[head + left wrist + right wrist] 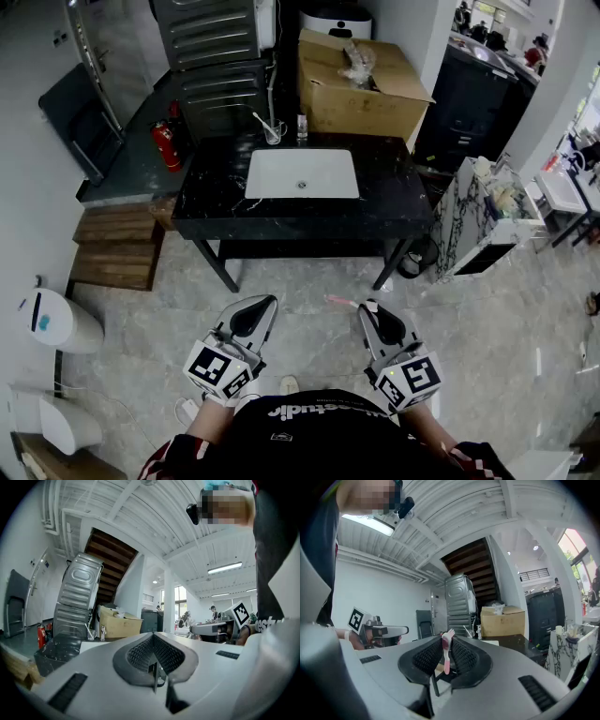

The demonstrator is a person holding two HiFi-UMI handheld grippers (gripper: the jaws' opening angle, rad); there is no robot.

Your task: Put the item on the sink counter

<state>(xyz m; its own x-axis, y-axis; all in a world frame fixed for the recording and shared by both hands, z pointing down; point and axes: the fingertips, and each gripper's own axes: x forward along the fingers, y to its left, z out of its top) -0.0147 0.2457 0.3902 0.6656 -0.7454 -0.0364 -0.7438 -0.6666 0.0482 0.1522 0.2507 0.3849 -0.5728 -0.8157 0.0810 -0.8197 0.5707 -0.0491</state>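
A pink toothbrush (341, 301) is held crosswise in my right gripper (368, 307), its handle sticking out to the left. In the right gripper view the toothbrush (447, 651) stands between the shut jaws, bristle end up. My left gripper (265, 302) is beside it, shut with nothing in it; its closed jaws (153, 638) show empty. Both grippers hang low over the floor, well short of the black sink counter (394, 202) with its white basin (302, 173) ahead.
A cup (272, 132) and a small bottle (302, 126) stand at the counter's back edge. A cardboard box (361, 86) sits behind it. A fire extinguisher (167, 145) and wooden steps (117, 246) lie left, a marble-patterned cabinet (473, 225) right, a white bin (56, 321) near left.
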